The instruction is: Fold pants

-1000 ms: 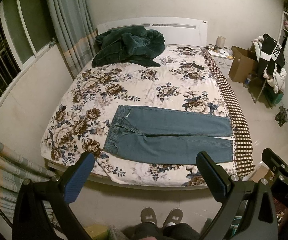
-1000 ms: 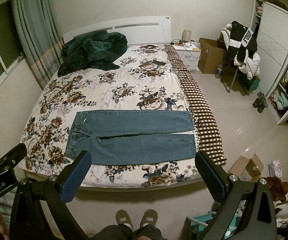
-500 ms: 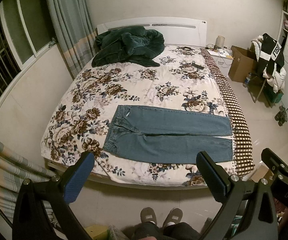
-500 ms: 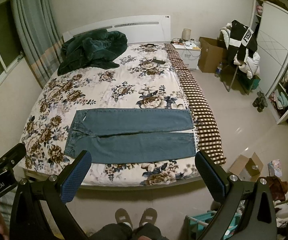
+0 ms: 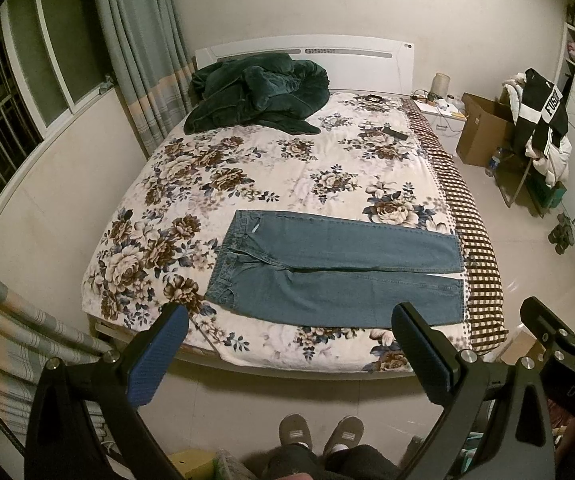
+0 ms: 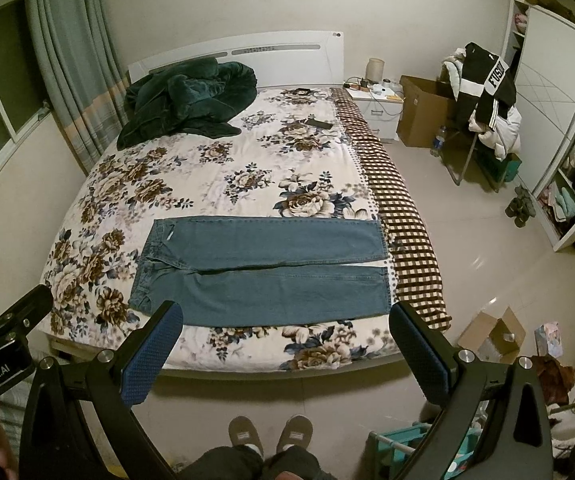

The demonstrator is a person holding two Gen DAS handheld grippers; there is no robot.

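Note:
Blue jeans (image 5: 327,268) (image 6: 263,272) lie flat across the near end of the floral bedspread (image 5: 271,184) (image 6: 223,176), waistband to the left, both legs stretched right toward the checked border. My left gripper (image 5: 289,340) hovers open above the floor in front of the bed's near edge, well short of the jeans, nothing between its fingers. My right gripper (image 6: 283,336) is likewise open and empty at the same height. Each gripper's body shows at the edge of the other's view.
A dark green blanket (image 5: 255,96) is heaped by the white headboard (image 5: 307,52). A dark remote (image 6: 319,123) lies on the bed. Curtains (image 5: 139,60) hang left. A cardboard box (image 6: 427,110), nightstand, clothes-laden chair (image 6: 487,112) and wardrobe stand right. The person's slippers (image 6: 267,432) rest on the tiled floor.
Both views have shifted very slightly; the jeans sit marginally higher in frame. The grippers stay open and nothing on the bed has moved.

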